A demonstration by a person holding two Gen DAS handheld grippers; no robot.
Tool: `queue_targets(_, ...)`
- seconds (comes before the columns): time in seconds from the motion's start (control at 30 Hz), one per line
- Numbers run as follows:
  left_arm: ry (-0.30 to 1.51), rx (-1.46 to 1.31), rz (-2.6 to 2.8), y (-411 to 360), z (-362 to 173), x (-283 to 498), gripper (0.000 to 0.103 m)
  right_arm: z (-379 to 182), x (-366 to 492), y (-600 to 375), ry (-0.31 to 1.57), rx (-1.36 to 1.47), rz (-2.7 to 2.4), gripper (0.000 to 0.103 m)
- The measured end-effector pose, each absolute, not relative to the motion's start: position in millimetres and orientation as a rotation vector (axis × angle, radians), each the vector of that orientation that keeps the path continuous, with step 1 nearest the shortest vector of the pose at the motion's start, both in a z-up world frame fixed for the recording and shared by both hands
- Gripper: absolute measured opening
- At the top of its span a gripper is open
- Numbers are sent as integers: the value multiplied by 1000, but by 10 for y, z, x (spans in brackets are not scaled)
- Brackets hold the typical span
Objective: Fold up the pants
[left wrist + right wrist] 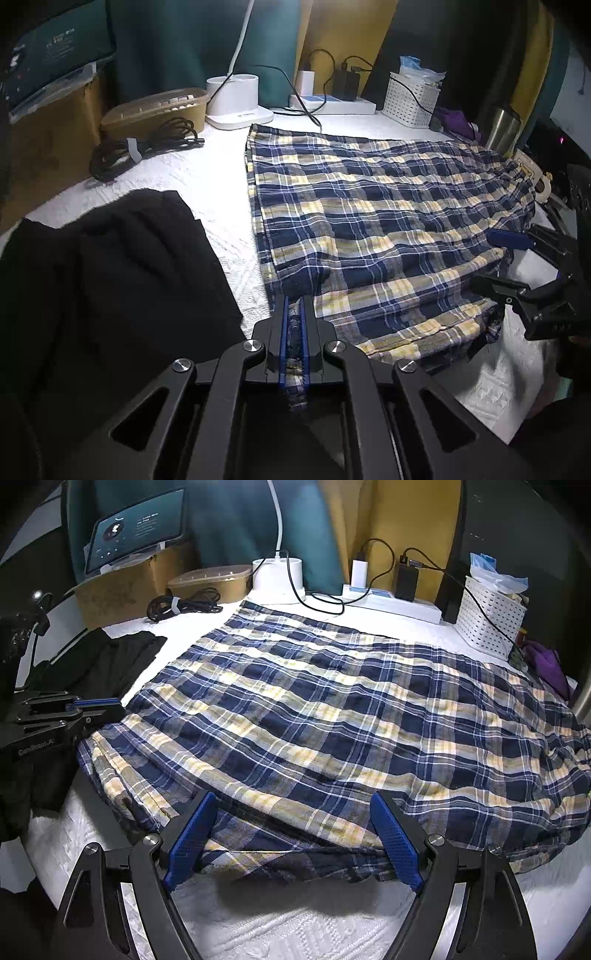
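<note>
— Where are the pants lying for you right now?

— Your plaid pants [332, 720] are spread flat across the white textured cover [277, 923], folded over on themselves so that a lower layer peeks out along the near edge. Their far edge runs close to the white lamp base [277, 576] and the power strip [395, 603].

— And your grippers?

— Your left gripper [294, 306] has its blue pads pressed together on a bunched corner of the plaid fabric — cloth is pinched between them all the way back. Your right gripper [291, 805] stands with its fingers [395, 845] spread wide, holding nothing, straddling the near folded edge; whether the tips touch the cloth, you can't tell.

— What else is around you?

— A black garment [110, 277] lies just left of the pants. Beyond it you have a coiled black cable [147, 144], a tan lidded container [155, 109] and a cardboard box [122, 590] with a tablet [136, 528] on top. A white perforated basket [487, 616] sits at the far right.
</note>
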State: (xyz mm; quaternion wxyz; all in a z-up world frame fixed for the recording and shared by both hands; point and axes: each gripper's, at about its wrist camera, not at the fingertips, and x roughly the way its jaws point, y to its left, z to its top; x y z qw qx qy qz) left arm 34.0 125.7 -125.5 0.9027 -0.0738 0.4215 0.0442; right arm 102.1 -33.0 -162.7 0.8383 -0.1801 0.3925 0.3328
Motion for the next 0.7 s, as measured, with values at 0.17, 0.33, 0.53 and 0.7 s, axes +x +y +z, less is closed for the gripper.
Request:
queue_targets(0.17,881,-142,124,1305,-1248,282,0,-1639,1035,-289,834,-382,717,86)
queue_targets(0.33,897,-196,121,1341,-1204,276,2,-1668,1054,-256,842,-383,726,86)
queue_targets(0.53,906,-202,159,1462,-1091,427,24,-1645,1074,-323,834,-369,721,86)
queue_targets(0.7,856,-196,134,1533,-991,697,60,-1597,1134,-443,818,-344,694,86)
